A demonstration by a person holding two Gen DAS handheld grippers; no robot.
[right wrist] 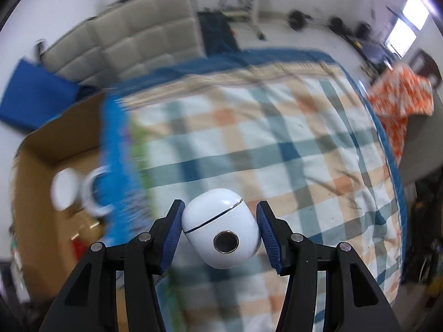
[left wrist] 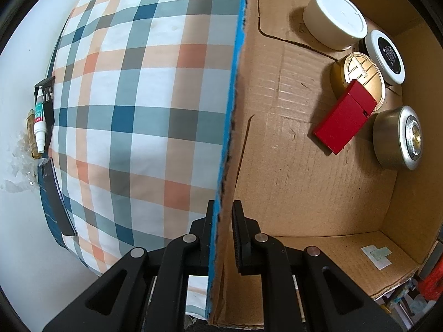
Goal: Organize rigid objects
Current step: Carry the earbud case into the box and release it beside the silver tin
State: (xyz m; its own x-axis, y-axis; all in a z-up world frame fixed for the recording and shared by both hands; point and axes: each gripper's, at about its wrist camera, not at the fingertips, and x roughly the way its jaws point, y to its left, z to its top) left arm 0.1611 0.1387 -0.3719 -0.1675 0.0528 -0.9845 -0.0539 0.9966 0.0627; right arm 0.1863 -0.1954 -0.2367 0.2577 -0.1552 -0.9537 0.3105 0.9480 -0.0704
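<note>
My left gripper (left wrist: pixel 223 221) is shut on the blue-edged side wall (left wrist: pixel 229 127) of a cardboard box (left wrist: pixel 290 166). Inside the box lie a white round tub (left wrist: pixel 336 18), a black-and-white lidded jar (left wrist: pixel 386 55), a gold round tin (left wrist: pixel 360 74), a red flat case (left wrist: pixel 344 116) and a silver round tin (left wrist: pixel 398 138). My right gripper (right wrist: pixel 220 229) is shut on a white egg-shaped case (right wrist: pixel 221 227) with a round metal button, held above the plaid bedspread (right wrist: pixel 277 152). The box (right wrist: pixel 41 179) is at the left in the blurred right wrist view.
The box stands on a bed with a plaid spread (left wrist: pixel 138 110). A white spray bottle (left wrist: pixel 39 121) and a black holder sit by the wall at the left. A grey sofa (right wrist: pixel 133 41), a blue mat (right wrist: pixel 33 99) and an orange cloth (right wrist: pixel 398 94) lie beyond the bed.
</note>
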